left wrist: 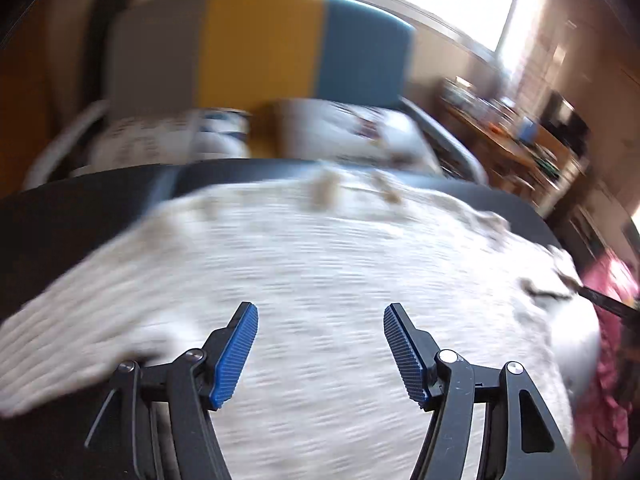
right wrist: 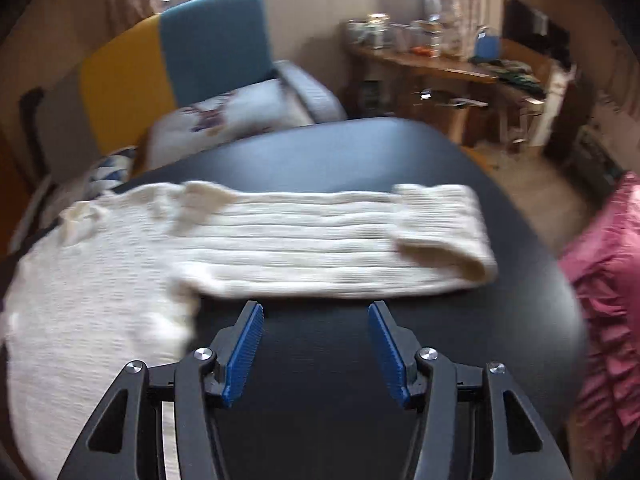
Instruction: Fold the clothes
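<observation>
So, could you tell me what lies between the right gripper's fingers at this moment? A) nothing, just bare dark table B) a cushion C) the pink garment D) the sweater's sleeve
A: the right gripper is open over bare black table, with the cream sweater's sleeve lying just beyond its fingertips.

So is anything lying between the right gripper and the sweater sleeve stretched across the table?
Nothing visible. The right gripper hangs open over bare black table, and the cream sweater sleeve lies flat just beyond its fingertips. The pink garment sits off to the right, clear of that path.
</observation>
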`<state>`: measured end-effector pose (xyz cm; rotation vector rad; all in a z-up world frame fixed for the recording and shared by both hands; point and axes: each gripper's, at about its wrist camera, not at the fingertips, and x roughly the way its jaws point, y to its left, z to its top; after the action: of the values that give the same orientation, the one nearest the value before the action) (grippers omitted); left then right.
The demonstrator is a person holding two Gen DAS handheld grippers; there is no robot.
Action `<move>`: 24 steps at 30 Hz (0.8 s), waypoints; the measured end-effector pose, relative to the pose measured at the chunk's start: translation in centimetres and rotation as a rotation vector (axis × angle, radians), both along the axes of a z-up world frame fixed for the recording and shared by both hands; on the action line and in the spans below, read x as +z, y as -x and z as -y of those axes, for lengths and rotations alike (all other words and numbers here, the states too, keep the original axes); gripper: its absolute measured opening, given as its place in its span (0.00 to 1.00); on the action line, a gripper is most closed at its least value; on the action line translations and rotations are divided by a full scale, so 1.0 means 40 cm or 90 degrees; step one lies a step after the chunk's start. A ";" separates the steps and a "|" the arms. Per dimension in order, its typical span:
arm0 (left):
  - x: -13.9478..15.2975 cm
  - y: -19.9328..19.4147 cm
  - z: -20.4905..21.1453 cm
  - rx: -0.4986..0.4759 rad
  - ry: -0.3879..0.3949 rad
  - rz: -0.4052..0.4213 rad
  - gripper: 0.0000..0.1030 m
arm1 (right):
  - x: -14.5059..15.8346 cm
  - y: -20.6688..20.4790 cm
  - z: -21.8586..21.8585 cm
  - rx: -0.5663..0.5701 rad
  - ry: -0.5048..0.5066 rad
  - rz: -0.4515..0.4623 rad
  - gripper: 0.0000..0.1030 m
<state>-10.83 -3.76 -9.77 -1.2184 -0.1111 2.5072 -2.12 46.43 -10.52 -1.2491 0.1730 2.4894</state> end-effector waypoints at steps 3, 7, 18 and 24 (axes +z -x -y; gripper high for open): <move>-0.007 0.046 -0.231 -0.095 -0.006 0.016 0.65 | -0.018 -0.027 -0.083 0.009 -0.085 0.010 0.54; -0.002 0.091 -0.497 -0.186 -0.006 0.019 0.65 | -0.043 0.010 -0.134 0.037 -0.166 0.011 0.54; -0.113 0.242 -0.793 -0.249 0.093 0.044 0.65 | -0.157 0.164 -0.244 0.052 -0.212 0.112 0.36; -0.158 0.230 -0.809 -0.279 0.140 0.019 0.68 | -0.128 -0.003 -0.450 -0.196 0.118 0.000 0.14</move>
<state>-20.02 28.61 -16.10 -1.2058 0.3933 2.1568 -2.00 64.41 -15.65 -1.1887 0.5643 2.2469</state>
